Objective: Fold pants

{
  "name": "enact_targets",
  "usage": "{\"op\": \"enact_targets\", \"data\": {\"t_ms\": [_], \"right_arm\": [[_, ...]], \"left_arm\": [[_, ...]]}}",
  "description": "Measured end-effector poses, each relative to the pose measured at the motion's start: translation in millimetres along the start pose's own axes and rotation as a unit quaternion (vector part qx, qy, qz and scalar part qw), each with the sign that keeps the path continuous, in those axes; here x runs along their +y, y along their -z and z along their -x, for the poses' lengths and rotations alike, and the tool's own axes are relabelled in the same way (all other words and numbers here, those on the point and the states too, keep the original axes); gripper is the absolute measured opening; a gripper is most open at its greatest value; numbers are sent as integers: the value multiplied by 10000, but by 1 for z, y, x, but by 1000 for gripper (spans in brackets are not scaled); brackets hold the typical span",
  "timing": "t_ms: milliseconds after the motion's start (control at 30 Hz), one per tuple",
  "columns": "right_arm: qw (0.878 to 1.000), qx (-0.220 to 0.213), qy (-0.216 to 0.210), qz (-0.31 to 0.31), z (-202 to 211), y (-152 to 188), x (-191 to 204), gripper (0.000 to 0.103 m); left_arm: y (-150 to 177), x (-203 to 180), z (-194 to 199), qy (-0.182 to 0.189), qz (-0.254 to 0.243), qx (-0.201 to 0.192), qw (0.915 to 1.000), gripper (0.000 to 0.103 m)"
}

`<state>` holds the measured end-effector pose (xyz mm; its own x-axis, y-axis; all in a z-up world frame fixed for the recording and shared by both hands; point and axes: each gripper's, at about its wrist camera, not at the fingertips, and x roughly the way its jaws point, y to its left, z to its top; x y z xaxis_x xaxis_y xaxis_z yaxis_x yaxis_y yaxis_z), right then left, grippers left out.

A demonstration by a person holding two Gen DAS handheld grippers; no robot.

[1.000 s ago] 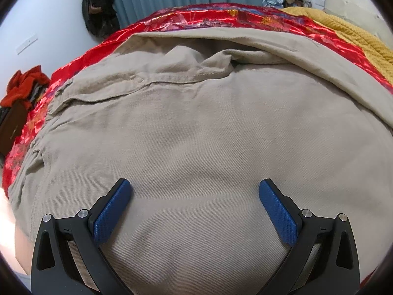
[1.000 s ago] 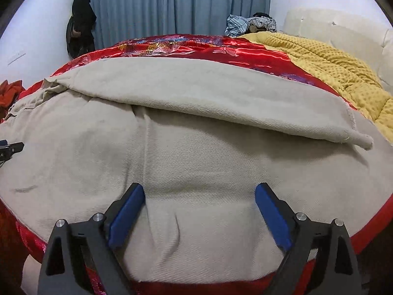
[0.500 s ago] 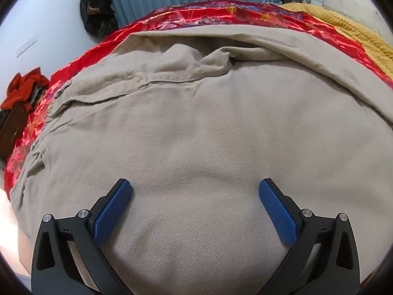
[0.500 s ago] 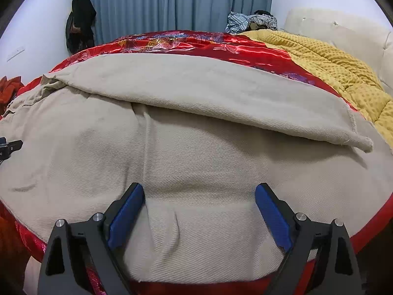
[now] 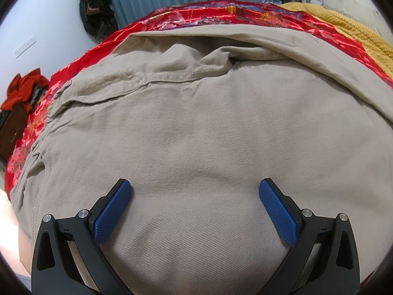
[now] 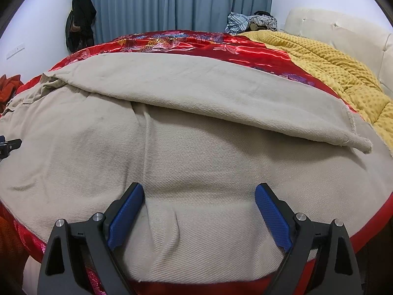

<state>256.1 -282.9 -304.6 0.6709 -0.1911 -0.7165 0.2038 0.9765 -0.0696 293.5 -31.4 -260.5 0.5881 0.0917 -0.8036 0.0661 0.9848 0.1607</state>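
Filling both views, the pants (image 5: 196,135) run past every frame edge.

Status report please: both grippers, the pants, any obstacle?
Left hand-held gripper open, right hand-held gripper open, both empty. Pants spread on red bedspread, unfolded. No obstacle.

The pants (image 6: 196,152) lie spread on the bedspread (image 6: 186,40), one leg (image 6: 208,95) folded over the other. Beside the bedspread's right lies a blanket (image 6: 329,68); behind it hang curtains (image 6: 181,2).
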Motion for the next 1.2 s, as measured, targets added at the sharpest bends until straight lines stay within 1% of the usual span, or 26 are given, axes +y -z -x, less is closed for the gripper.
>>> {"op": "enact_targets", "data": {"t_ms": [1200], "right_arm": [[10000,2,64,29,1,1,2,91]], "left_arm": [[1,-1,1,-18,-18,-14,10000,102]]}}
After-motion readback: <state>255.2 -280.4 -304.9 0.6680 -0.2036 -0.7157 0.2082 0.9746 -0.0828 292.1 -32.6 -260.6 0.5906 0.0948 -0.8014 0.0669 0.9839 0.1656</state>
